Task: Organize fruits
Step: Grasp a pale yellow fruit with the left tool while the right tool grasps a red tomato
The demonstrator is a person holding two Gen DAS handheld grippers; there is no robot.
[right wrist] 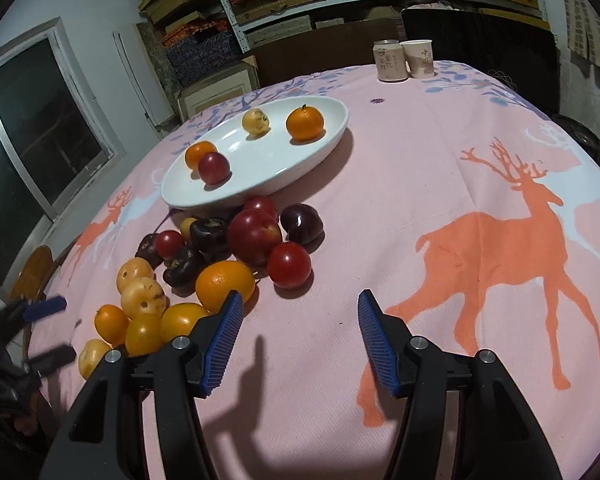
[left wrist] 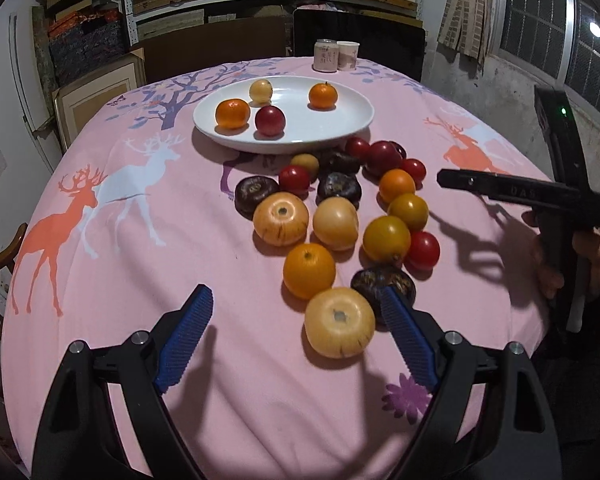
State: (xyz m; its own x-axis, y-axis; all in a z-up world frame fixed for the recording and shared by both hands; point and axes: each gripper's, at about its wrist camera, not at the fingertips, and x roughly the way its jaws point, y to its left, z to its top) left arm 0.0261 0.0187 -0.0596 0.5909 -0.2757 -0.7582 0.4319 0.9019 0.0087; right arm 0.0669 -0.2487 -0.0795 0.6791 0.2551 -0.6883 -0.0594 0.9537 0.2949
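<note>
I hold both the left gripper [left wrist: 296,312] and right gripper [right wrist: 300,312] spread apart and empty. Loose fruit [left wrist: 336,220] is piled at the plate's [left wrist: 352,126] six o'clock. Risk: round pieces packed touching; nudging one could roll neighbours off the cloth [left wrist: 140,260].

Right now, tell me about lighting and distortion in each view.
Left wrist view: fisheye bends the pink deer-print tablecloth into a dome, hard shadows beside the open left gripper. Right wrist view: glare spots on the white oval plate, dark vignetted corners, open right gripper casts shadow.
</note>
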